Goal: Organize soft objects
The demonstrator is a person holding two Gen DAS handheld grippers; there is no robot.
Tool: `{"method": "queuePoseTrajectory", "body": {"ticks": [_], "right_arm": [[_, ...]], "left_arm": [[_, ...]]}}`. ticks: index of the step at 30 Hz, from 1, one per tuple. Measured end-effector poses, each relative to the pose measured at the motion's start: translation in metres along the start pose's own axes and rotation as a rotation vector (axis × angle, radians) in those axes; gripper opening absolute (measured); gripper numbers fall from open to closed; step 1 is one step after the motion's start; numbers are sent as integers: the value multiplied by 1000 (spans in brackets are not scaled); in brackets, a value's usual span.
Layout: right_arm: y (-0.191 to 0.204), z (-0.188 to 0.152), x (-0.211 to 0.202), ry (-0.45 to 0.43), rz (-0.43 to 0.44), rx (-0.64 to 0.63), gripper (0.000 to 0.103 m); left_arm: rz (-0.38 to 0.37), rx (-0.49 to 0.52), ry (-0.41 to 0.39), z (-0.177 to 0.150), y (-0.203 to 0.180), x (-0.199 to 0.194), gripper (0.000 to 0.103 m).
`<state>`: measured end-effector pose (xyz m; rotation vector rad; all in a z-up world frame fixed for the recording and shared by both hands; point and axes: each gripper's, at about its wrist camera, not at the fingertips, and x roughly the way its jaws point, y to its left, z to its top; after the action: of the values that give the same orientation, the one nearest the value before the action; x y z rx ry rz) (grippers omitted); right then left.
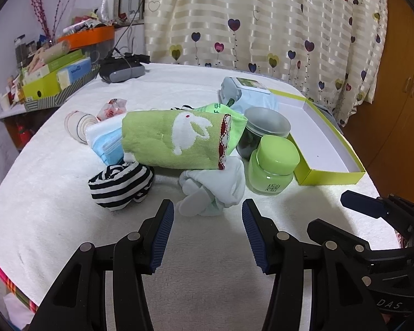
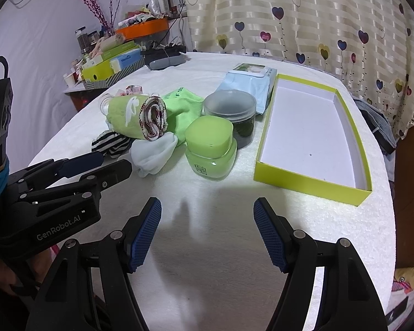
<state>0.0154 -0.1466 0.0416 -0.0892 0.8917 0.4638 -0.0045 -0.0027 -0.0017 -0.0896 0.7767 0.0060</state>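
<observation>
Right wrist: green box (image 2: 312, 182) holds nothing.

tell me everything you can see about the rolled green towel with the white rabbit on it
The rolled green towel is terry-like cloth with a white rabbit woven in and a red-and-white scalloped trim spiralling at its open end. It lies on its side atop the pile, resting on the white sock bundle, beside the striped sock ball, a blue zip pouch and a lighter green cloth. No gripper touches it.
</observation>
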Motion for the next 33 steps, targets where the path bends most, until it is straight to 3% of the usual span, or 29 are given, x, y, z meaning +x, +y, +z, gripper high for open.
{"method": "queuePoseTrajectory", "body": {"ticks": [33], "right_arm": [[6, 6, -3, -6, 25, -25, 70]], "left_arm": [[-9, -12, 10, 3, 1, -4, 51]]}}
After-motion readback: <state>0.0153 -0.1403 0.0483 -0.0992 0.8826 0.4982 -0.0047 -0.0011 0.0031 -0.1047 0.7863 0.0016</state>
